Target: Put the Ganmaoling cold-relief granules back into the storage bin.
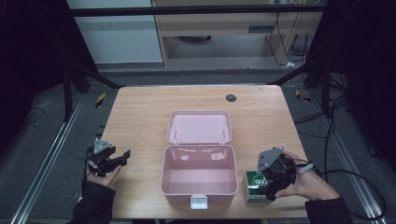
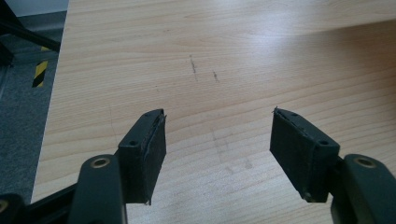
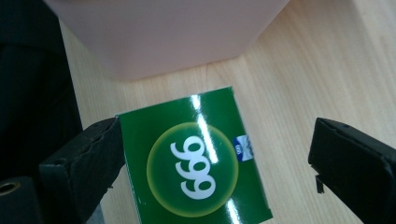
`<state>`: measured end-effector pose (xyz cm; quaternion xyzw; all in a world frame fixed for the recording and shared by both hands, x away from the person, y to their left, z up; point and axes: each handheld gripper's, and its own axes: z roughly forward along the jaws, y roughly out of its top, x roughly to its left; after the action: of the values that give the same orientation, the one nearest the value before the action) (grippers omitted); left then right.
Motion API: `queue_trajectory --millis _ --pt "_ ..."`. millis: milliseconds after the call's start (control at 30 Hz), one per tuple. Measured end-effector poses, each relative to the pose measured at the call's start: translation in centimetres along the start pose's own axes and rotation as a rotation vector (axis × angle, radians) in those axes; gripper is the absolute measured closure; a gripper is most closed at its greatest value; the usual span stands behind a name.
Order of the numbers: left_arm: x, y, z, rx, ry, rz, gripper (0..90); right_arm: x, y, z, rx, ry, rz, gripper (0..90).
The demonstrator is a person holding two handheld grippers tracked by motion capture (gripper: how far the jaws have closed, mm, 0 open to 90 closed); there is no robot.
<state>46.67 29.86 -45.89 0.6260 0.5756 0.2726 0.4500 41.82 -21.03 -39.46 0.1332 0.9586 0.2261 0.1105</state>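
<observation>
**Lining up on the green carton beside the pink box**

My right gripper hangs over the green carton, which lies flat on the tabletop just beside the right wall of the open pink box. My right fingers stand wide apart: one pad sits right at the carton's edge, possibly brushing it, while the other is well clear on the far side with bare wood between. Nothing is gripped yet.

To do this well, I judge I should shift so the carton sits centred between both pads, come down until they straddle its two long sides, then close squarely. The glossy card could slip or crush, so a firm but gentle squeeze low on the carton seems wise. The box wall is near; I should keep that finger from catching it.

My left gripper rests over bare wood at the left, its fingers open and empty.

In the high view my right hand and gripper cover much of the carton, and in the right gripper view its near end is cut off. Whether the near pad truly touches the card I cannot tell.
</observation>
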Motion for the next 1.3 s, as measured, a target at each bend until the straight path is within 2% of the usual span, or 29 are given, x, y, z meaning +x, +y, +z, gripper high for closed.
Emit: queue_trajectory --millis 500,733,867,1000,1300 --pt "-0.1 -0.1 0.1 0.002 -0.002 0.009 34.9 0.3 -0.6 1.8 0.052 0.070 -0.039 2.9" --pt "-0.1 -0.2 0.2 0.007 -0.001 0.010 34.9 0.3 -1.1 2.8 0.079 0.089 -0.036 3.4" --pt "-0.1 -0.2 0.3 0.010 -0.001 0.014 34.9 0.4 -1.0 3.3 0.100 0.100 -0.056 3.2" --pt "-0.2 -0.2 0.3 0.009 -0.005 0.015 34.9 0.3 -0.9 3.7 0.112 0.101 -0.050 4.2" --pt "-0.2 -0.2 0.3 0.007 -0.005 0.018 34.9 0.0 -0.7 4.9 0.160 0.135 -0.078 7.3"
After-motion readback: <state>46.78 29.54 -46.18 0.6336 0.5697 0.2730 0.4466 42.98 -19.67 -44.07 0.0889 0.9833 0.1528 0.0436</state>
